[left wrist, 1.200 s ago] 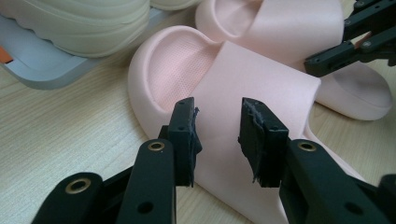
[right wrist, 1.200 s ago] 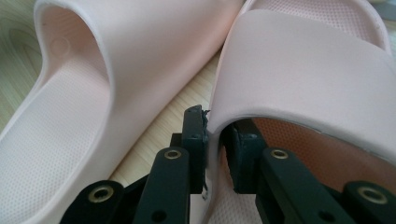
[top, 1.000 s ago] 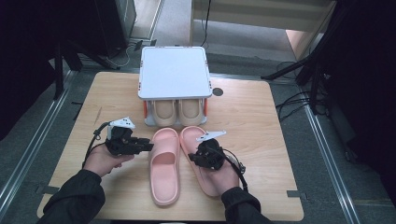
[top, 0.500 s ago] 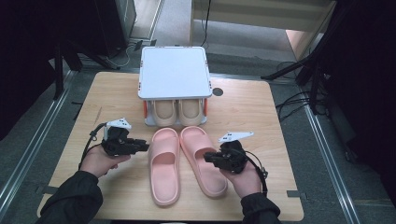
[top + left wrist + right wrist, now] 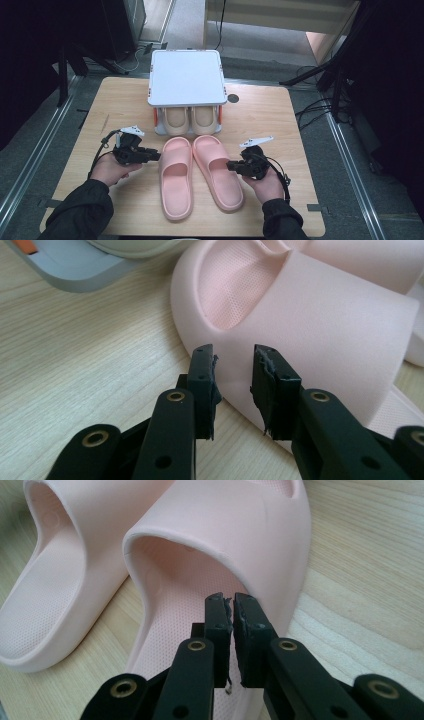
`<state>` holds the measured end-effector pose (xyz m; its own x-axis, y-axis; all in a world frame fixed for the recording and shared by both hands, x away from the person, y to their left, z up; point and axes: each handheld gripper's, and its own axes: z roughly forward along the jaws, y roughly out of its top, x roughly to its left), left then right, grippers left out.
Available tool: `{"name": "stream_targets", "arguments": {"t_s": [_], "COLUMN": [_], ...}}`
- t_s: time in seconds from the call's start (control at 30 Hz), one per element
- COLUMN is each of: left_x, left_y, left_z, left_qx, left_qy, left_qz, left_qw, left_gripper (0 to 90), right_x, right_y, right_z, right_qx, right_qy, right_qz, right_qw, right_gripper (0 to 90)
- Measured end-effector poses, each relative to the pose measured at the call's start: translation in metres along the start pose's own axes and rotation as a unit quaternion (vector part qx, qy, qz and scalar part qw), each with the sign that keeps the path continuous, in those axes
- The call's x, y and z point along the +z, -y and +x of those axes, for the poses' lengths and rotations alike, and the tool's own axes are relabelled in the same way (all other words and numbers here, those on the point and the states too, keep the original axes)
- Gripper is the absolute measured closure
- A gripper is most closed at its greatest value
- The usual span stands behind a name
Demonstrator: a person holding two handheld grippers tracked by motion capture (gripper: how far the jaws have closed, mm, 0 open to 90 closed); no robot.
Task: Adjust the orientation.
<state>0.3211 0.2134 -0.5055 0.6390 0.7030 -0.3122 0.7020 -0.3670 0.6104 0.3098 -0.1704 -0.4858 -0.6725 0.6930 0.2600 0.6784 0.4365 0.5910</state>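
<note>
Your wooden table point(image 5: 280, 130) carries everything here. At its far middle stands a white-topped shoe rack point(image 5: 186, 76) with orange side posts, and a beige pair of slippers point(image 5: 189, 119) sits on its lower shelf, toes facing you. Just in front of the rack lie the two pink slippers side by side, toes toward the rack and their inner edges close together or touching: the left pink slipper point(image 5: 176, 175) and the right pink slipper point(image 5: 216, 170). No brand, label or writing can be read on the rack, the slippers or your tools. Your left gripper point(image 5: 156, 156) lies level at the outer side of the left pink slipper, near its toe band; its jaws have just been closing and now stand partly apart, with a clear gap and nothing held, the tips just short of the slipper's edge in the left gripper view point(image 5: 234, 371). Your right gripper point(image 5: 229, 165) points at the outer edge of the right pink slipper; its jaws have also just been closing and are nearly together, gripping nothing, as the right gripper view point(image 5: 231, 605) shows.
</note>
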Motion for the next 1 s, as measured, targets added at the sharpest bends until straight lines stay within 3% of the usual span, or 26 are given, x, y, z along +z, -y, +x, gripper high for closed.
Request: {"name": "stream_targets", "arguments": {"t_s": [0.07,0.43,0.57,0.77,1.0], "left_x": [0.004,0.003,0.004,0.008,0.014], "left_y": [-0.001,0.003,0.004,0.004,0.002], "left_z": [-0.003,-0.004,-0.01,-0.023,-0.032], "left_qx": [0.008,0.003,0.012,0.037,0.044], "left_qy": [0.001,0.011,0.025,0.036,0.04], "left_qz": [0.004,0.008,0.018,0.031,0.034], "left_qw": [1.0,0.9999,0.9995,0.9982,0.9977], "left_gripper": [70.4,74.3,74.2,73.3,72.5], "right_x": [0.001,0.009,0.007,-0.002,-0.016], "right_y": [0.0,-0.001,-0.001,-0.002,-0.002], "right_z": [0.0,0.001,0.0,-0.003,-0.012], "right_qx": [-0.001,-0.004,0.0,0.005,0.016], "right_qy": [-0.001,-0.005,-0.007,-0.019,-0.01], "right_qz": [0.001,0.007,0.006,-0.006,-0.032], "right_qw": [1.0,1.0,1.0,0.9998,0.9993], "right_gripper": [85.8,84.7,84.5,84.1,83.3]}}
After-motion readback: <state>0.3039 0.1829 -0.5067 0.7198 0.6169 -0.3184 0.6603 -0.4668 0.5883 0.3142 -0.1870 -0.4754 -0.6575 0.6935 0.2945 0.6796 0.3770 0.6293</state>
